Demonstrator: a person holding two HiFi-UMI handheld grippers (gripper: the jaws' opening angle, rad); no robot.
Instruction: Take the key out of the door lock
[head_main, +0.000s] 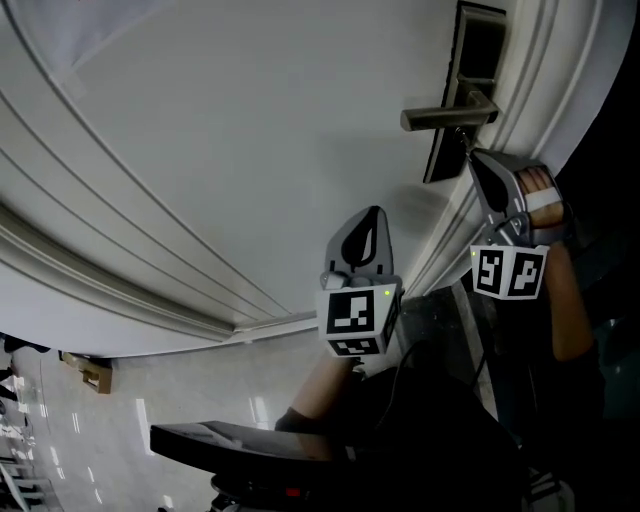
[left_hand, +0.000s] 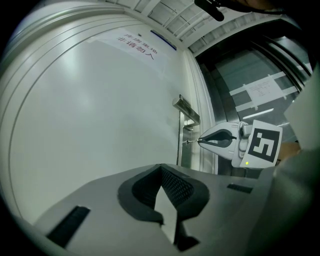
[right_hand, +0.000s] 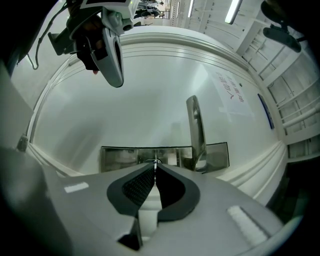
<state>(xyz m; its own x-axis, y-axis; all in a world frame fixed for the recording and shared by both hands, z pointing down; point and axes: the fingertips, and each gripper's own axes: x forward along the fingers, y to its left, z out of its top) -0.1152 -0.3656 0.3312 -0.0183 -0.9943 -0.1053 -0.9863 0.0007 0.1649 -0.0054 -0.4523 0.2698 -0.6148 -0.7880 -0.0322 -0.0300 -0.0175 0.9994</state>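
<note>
A white door (head_main: 230, 150) carries a metal lock plate (head_main: 470, 60) with a lever handle (head_main: 450, 117) at the upper right of the head view. The small key (right_hand: 156, 161) sticks out of the lock plate (right_hand: 120, 157) beside the handle (right_hand: 196, 130). My right gripper (right_hand: 155, 167) is shut on the key, tips against the plate. From the left gripper view, the right gripper (left_hand: 201, 141) pinches the key (left_hand: 190, 142) below the handle (left_hand: 186, 109). My left gripper (head_main: 374, 212) hangs shut and empty in front of the door, left of the lock and apart from it.
A paper notice (left_hand: 142, 45) is stuck on the door. A glass panel (left_hand: 250, 90) stands just right of the door frame. Pale floor with a small cardboard piece (head_main: 92, 375) lies at lower left, and a dark object (head_main: 230, 440) sits at the bottom.
</note>
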